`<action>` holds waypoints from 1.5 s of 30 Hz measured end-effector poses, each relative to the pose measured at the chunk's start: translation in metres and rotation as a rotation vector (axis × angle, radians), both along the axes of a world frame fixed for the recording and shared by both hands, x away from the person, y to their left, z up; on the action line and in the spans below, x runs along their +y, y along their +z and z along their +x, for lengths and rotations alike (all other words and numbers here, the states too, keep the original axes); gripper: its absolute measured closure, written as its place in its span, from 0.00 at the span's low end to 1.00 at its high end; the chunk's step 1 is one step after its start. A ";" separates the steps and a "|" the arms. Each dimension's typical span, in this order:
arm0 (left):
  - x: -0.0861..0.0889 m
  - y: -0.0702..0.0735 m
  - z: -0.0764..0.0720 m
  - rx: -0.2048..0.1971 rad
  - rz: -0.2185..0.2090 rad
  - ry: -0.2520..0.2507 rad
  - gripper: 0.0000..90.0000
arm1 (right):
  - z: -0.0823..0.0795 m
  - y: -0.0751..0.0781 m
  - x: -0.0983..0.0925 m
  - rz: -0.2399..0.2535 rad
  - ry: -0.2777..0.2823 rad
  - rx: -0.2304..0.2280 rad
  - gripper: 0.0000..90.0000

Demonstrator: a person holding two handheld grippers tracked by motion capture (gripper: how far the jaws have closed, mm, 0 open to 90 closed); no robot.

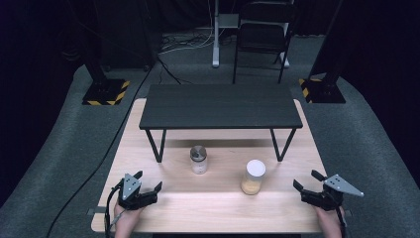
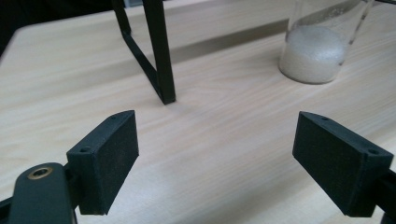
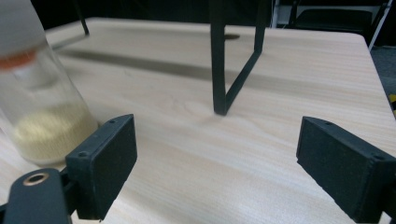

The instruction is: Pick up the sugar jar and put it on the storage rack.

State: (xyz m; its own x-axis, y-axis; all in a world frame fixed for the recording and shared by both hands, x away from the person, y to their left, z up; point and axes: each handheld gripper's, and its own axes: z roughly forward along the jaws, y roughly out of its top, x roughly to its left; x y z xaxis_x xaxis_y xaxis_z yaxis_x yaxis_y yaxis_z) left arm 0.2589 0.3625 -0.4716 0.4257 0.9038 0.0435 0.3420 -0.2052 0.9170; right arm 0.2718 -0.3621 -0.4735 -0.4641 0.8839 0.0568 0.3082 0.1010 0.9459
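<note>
Here, two jars stand on the pale wooden table [image 1: 218, 208], in front of a low black shelf [image 1: 220, 105] on thin metal legs. The left jar [image 1: 198, 159] is short, clear, with a metal lid and white grains in its bottom. The right jar [image 1: 253, 177] is taller, with a white lid, about a third full of yellowish grains.

Left gripper [image 1: 147, 182]: near the front left edge of the table, jaws wide apart, nothing between them. The left gripper view looks past a shelf leg toward the white-grain jar, well apart from it.

Right gripper [image 1: 308, 180]: near the front right edge, jaws likewise wide open and empty. In the right gripper view the tall jar [image 3: 35, 88] stands just beside one jaw, not touching.

Handling, as a judgement: both jars look like glass or hard clear plastic, stiff, smooth, likely slippery against the pads, and breakable if tipped. The loose fill sits low, so they should stand steady. Best hold is around the straight wall at mid-height, below the lid, squeezed gently and kept upright.
</note>
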 end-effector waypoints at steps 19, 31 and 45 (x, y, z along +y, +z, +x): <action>0.000 0.000 0.000 0.006 -0.011 0.021 0.16 | 0.008 0.002 0.005 -0.068 -0.001 0.045 0.13; -0.001 0.001 0.002 0.007 0.003 -0.009 0.15 | 0.009 0.003 0.007 -0.079 0.010 0.047 0.13; -0.008 0.006 0.007 0.007 -0.011 -0.063 0.14 | 0.009 0.004 0.010 -0.100 0.015 0.048 0.13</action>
